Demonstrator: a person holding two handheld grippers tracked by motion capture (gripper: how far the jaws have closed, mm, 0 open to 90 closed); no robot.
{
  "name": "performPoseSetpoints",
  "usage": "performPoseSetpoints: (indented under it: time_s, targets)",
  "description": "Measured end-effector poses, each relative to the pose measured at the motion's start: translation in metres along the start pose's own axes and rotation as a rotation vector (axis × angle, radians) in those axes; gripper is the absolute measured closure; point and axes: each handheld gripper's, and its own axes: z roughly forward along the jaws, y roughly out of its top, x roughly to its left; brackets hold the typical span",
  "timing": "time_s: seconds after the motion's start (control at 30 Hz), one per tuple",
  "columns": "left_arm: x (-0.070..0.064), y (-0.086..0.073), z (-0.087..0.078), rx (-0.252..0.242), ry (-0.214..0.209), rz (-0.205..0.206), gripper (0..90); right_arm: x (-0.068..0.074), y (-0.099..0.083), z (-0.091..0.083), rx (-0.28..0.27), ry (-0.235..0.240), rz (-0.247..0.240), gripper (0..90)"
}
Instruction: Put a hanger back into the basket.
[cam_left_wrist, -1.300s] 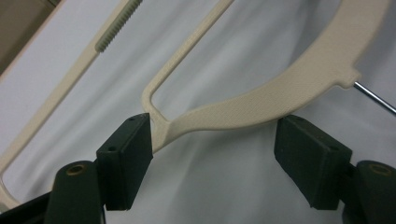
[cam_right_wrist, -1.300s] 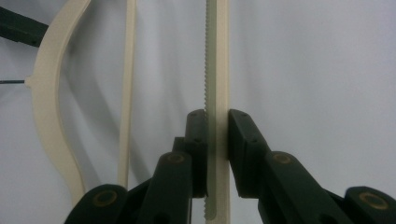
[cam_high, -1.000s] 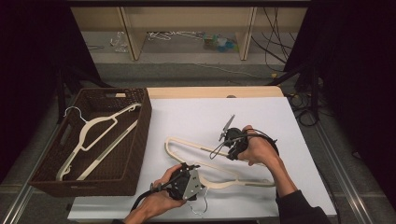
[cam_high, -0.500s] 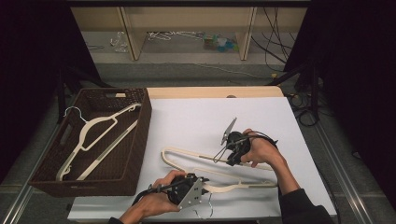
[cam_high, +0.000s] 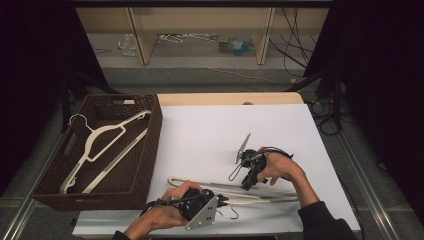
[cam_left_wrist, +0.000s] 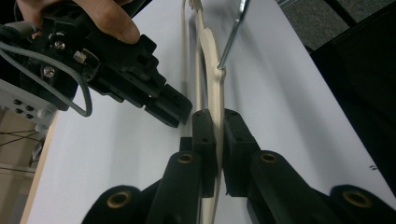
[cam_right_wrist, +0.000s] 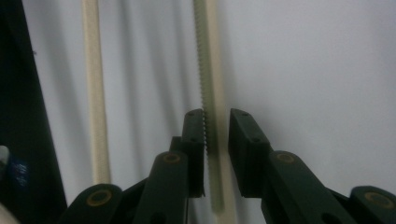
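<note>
A cream wooden hanger (cam_high: 200, 182) with a metal hook (cam_left_wrist: 231, 39) lies flat on the white table (cam_high: 210, 135) near its front edge. My left gripper (cam_high: 221, 201) is at the hanger's near arm, by the hook, and in the left gripper view (cam_left_wrist: 219, 128) its jaws are shut on the cream wood (cam_left_wrist: 212, 51). My right gripper (cam_high: 247, 185) points down at the hanger's middle. In the right gripper view (cam_right_wrist: 216, 126) its jaws straddle the notched bar (cam_right_wrist: 208, 70), the left jaw touching it, with a gap on the right. The right gripper (cam_left_wrist: 173, 112) is just beside the left one.
A dark woven basket (cam_high: 150, 150) stands at the table's left and holds another cream hanger (cam_high: 100, 145). Beyond the table's far edge are low shelves (cam_high: 200, 30) with cables on the floor. The hanger's second thin bar (cam_right_wrist: 93, 93) runs parallel to the notched one.
The hanger has slid toward the table's front edge and a little left. Both grippers have come nearer the person with it.
</note>
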Motion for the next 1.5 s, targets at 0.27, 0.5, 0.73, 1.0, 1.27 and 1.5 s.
performPoseSetpoints:
  time_s: [0.27, 0.5, 0.73, 1.0, 1.27, 1.5]
  targets:
    - [0.008, 0.004, -0.006, -0.005, 0.018, -0.050, 85.6, 0.009, -0.002, -0.043, -0.189, -0.136, 0.082, 57.6]
    - [0.027, 0.002, -0.021, 0.032, 0.061, -0.201, 85.6, 0.027, -0.018, -0.087, -0.342, -0.347, 0.185, 39.7]
    - [0.049, -0.004, -0.040, 0.029, 0.140, -0.379, 85.5, 0.044, -0.035, -0.122, -0.519, -0.501, 0.232, 32.0]
    - [0.068, -0.020, -0.072, -0.007, 0.216, -0.688, 85.6, 0.056, -0.048, -0.130, -0.567, -0.563, 0.252, 27.6]
    - [0.083, -0.026, -0.115, -0.080, 0.290, -0.937, 85.5, 0.063, -0.061, -0.108, -0.532, -0.550, 0.244, 27.6]
    - [0.088, -0.032, -0.161, -0.164, 0.343, -1.049, 85.5, 0.067, -0.071, -0.091, -0.531, -0.549, 0.247, 24.7]
